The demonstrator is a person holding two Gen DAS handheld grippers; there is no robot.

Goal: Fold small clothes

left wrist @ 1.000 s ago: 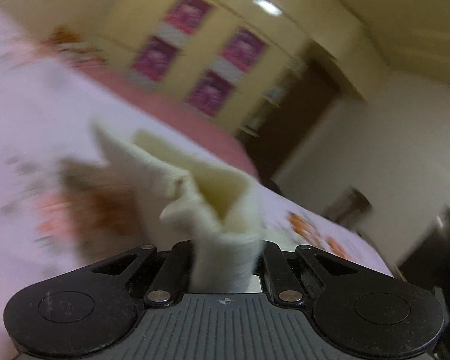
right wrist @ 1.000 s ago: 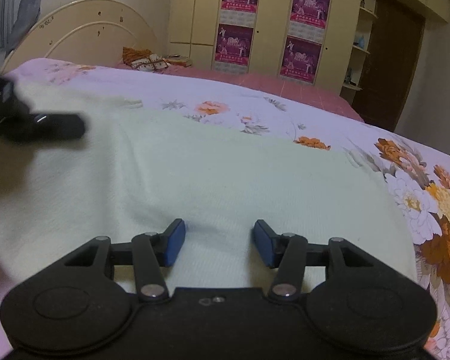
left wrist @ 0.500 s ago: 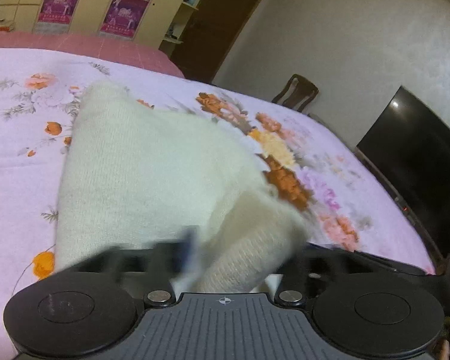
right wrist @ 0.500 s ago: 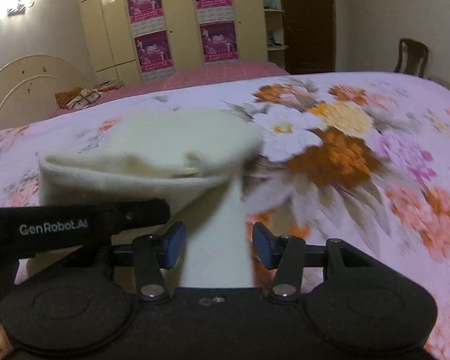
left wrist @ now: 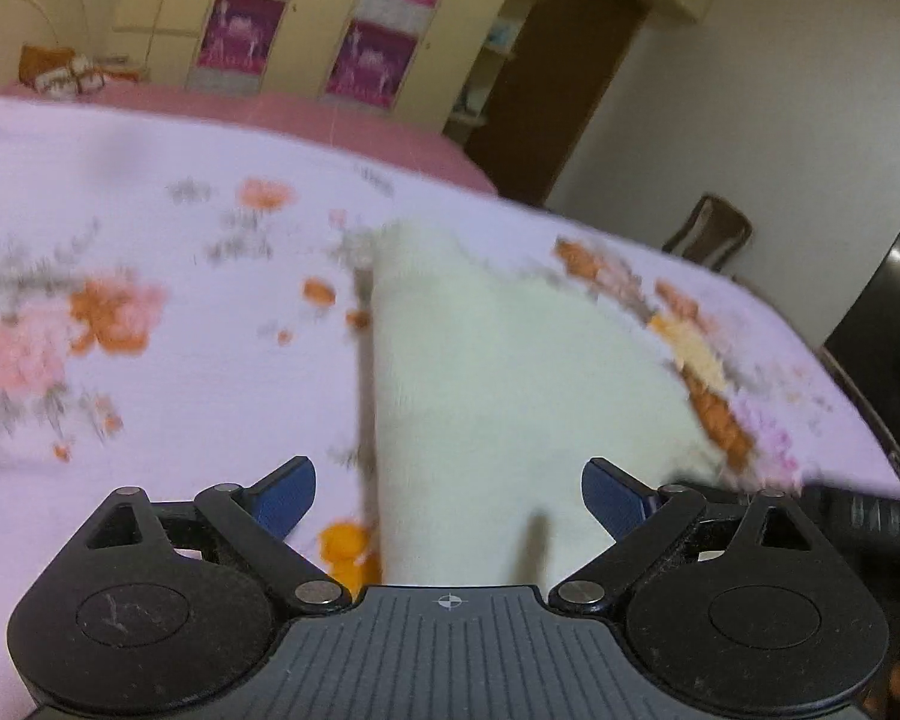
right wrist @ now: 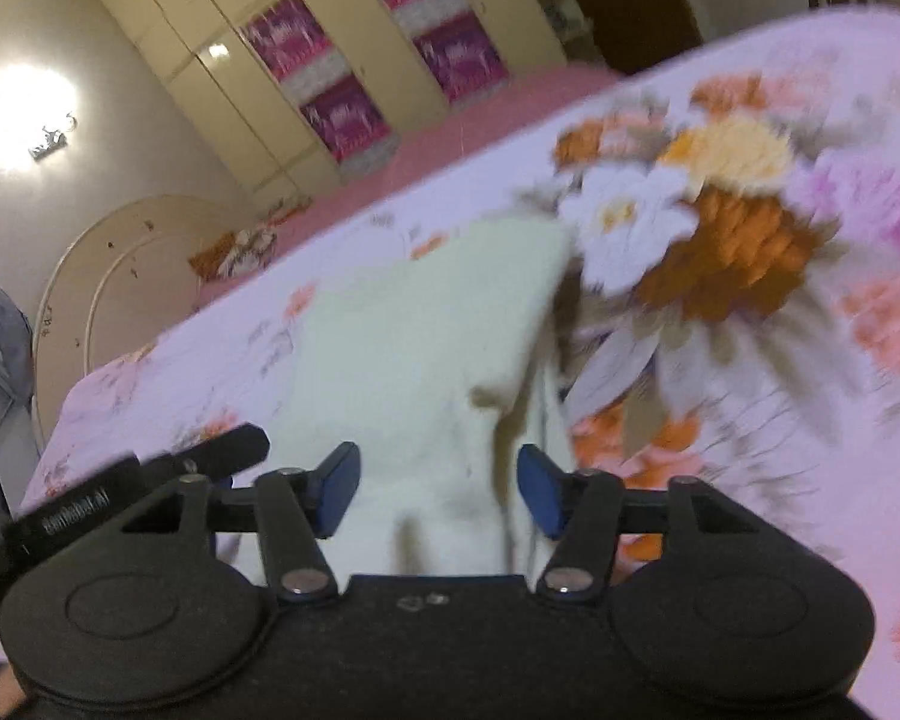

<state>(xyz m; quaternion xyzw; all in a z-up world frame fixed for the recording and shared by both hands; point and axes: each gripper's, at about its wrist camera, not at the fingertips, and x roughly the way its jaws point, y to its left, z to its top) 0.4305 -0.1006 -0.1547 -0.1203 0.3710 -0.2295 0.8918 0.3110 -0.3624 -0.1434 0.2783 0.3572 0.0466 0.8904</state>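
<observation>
A cream knitted cloth [left wrist: 510, 390] lies folded on the flowered bed sheet [left wrist: 150, 240]. My left gripper [left wrist: 450, 489] hovers over its near end. Its jaws are opening wide, the blue pads stand clear of the cloth on both sides. In the right wrist view the same cloth [right wrist: 426, 348] runs between the fingers of my right gripper [right wrist: 439, 489]. Those jaws are opening too, and their pads do not press on it. The left gripper's black finger [right wrist: 138, 492] shows at the left there. The right gripper's body [left wrist: 858, 516] shows at the right edge of the left wrist view.
The bed sheet [right wrist: 750, 360] spreads all round the cloth. A cream wardrobe with purple posters [left wrist: 366, 54], a dark door [left wrist: 558, 90], a chair [left wrist: 708, 234] and a black screen [left wrist: 888, 312] stand beyond the bed. The curved headboard [right wrist: 120, 276] is at the far left.
My left gripper was shut on the bunched cloth a second ago; it has let go and opened wide, and the cloth now lies flat. The right gripper has rolled and swung over the cloth's end.
</observation>
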